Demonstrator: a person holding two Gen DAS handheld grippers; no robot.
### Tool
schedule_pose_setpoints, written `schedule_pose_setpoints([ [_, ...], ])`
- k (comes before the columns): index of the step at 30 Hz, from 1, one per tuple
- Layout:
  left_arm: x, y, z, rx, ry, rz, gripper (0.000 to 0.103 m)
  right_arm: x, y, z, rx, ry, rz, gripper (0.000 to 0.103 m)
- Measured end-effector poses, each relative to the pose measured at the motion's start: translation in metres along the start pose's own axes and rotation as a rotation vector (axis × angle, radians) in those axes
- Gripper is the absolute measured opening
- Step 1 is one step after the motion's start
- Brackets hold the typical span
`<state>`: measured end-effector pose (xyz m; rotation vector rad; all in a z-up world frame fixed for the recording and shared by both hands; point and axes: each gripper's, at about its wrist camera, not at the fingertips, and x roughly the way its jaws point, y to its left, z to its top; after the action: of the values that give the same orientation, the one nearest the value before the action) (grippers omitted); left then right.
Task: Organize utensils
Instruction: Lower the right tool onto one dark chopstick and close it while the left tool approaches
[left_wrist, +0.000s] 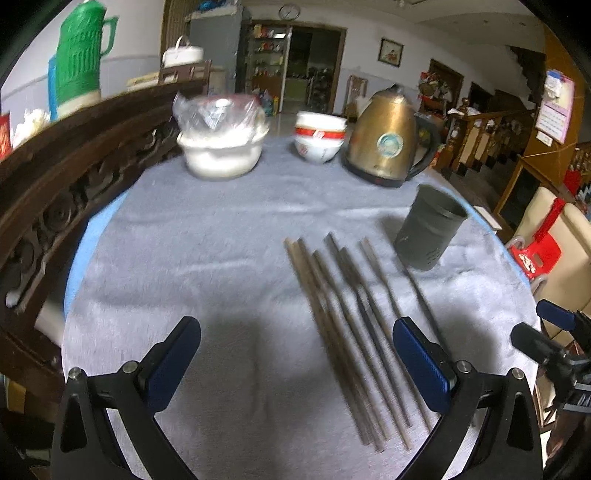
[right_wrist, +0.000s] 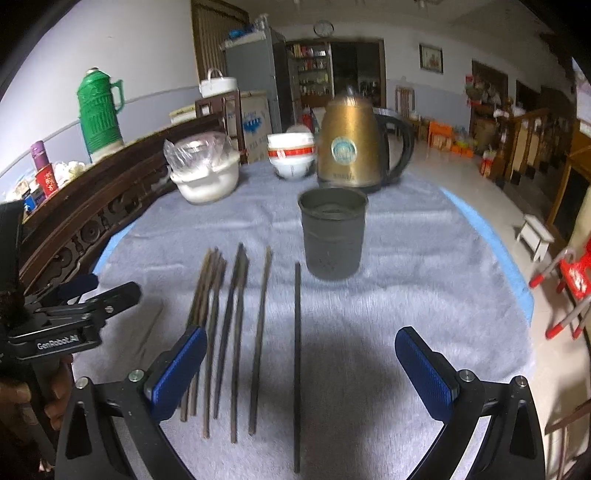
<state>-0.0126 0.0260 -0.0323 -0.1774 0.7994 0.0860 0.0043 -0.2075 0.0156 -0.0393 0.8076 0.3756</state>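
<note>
Several brown and dark chopsticks (left_wrist: 351, 325) (right_wrist: 236, 332) lie side by side on the grey cloth. One black chopstick (right_wrist: 297, 354) lies apart, to the right of the others. A dark grey cylindrical holder (left_wrist: 428, 230) (right_wrist: 332, 232) stands upright beyond them, with nothing visible inside. My left gripper (left_wrist: 295, 350) is open above the cloth, its right finger over the chopsticks. My right gripper (right_wrist: 301, 360) is open, straddling the black chopstick from above. The left gripper (right_wrist: 88, 295) also shows at the left of the right wrist view, and the right gripper (left_wrist: 554, 325) at the right edge of the left wrist view.
A gold kettle (left_wrist: 384, 144) (right_wrist: 351, 147), stacked white bowls (left_wrist: 319, 136) (right_wrist: 291, 155) and a plastic-covered white bowl (left_wrist: 221, 147) (right_wrist: 205, 173) stand at the table's far side. A carved dark wooden rail (left_wrist: 66, 177) runs along the left. Red stool (left_wrist: 535, 254) sits off the right edge.
</note>
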Motion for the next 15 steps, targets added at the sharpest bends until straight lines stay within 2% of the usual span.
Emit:
schedule_pose_setpoints([
  [4,0.014,0.016,-0.011,-0.039,0.057,0.029,0.103,0.027,-0.018,-0.001,0.062,0.113,0.066,0.102],
  [6,0.02,0.022,-0.016,-0.059,0.087,0.035,0.103,0.043,-0.024,0.001,0.085,0.167,0.096,0.099],
  [8,0.026,0.027,-0.019,-0.078,0.114,0.035,0.103,0.063,-0.029,0.007,0.104,0.228,0.117,0.08],
  [9,0.028,0.029,-0.02,-0.084,0.125,0.033,0.103,0.073,-0.031,0.011,0.112,0.259,0.116,0.074],
  [10,0.029,0.03,-0.021,-0.09,0.135,0.031,0.103,0.081,-0.031,0.012,0.114,0.277,0.112,0.06],
  [11,0.031,0.031,-0.022,-0.095,0.143,0.03,0.103,0.092,-0.03,0.018,0.112,0.306,0.111,0.052],
  [15,0.036,0.033,-0.021,-0.113,0.18,0.024,0.103,0.118,-0.021,0.032,0.089,0.36,0.128,0.049],
])
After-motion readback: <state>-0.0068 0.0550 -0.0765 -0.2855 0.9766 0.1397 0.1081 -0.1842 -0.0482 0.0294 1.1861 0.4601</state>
